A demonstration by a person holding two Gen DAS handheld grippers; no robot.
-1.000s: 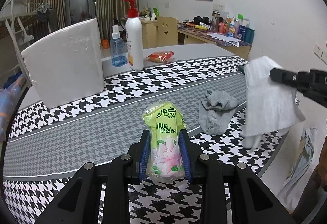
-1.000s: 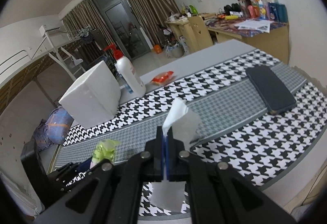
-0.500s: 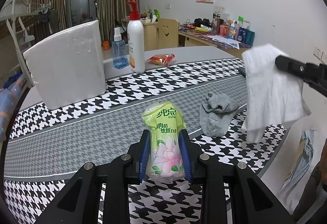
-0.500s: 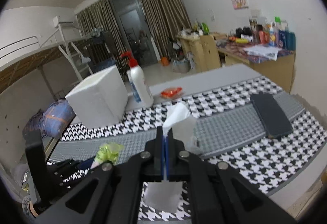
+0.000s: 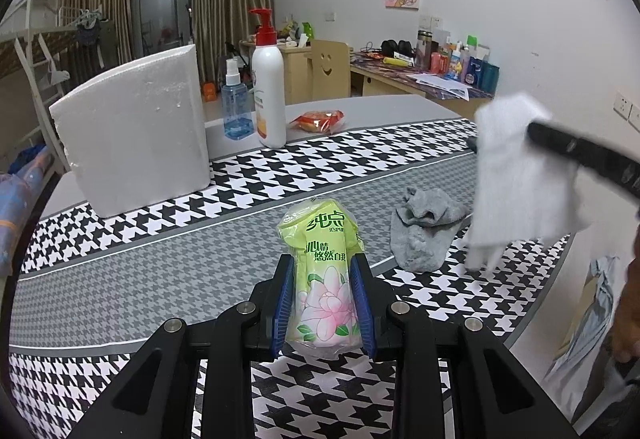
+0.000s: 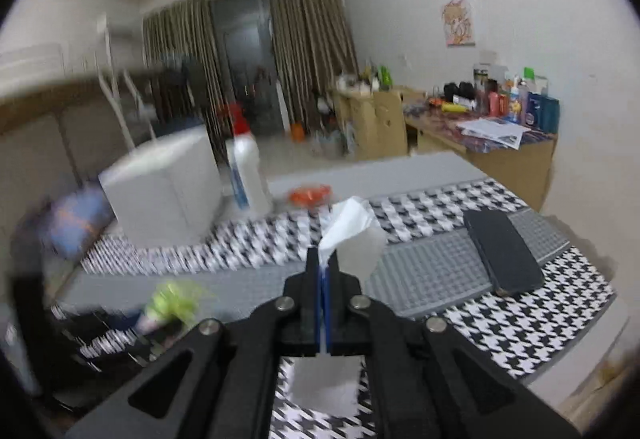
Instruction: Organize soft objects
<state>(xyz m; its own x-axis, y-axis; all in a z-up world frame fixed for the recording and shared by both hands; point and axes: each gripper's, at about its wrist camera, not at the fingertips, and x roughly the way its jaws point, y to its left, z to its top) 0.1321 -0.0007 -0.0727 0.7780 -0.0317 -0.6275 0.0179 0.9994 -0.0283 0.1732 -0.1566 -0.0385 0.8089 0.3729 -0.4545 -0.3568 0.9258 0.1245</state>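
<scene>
- Low in the middle of the left wrist view, the left tongs (image 5: 323,299) are clenched on a green tissue pack (image 5: 325,275), held above the houndstooth tabletop (image 5: 160,271).
- At the right edge of that view, the right tongs (image 6: 322,271) pinch a white tissue (image 5: 516,183) that hangs in the air.
- Between pack and tissue, a grey sock (image 5: 424,231) lies crumpled on the tabletop.
- Upper left stands a white foam block (image 5: 132,135).

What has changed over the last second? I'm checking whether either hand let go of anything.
Nothing was let go. The right gripper, shut on the white tissue, rolled level and carried it a little higher above the table. The left gripper stayed put, clamped on the green tissue pack. The grey sock and foam box did not move.
</scene>
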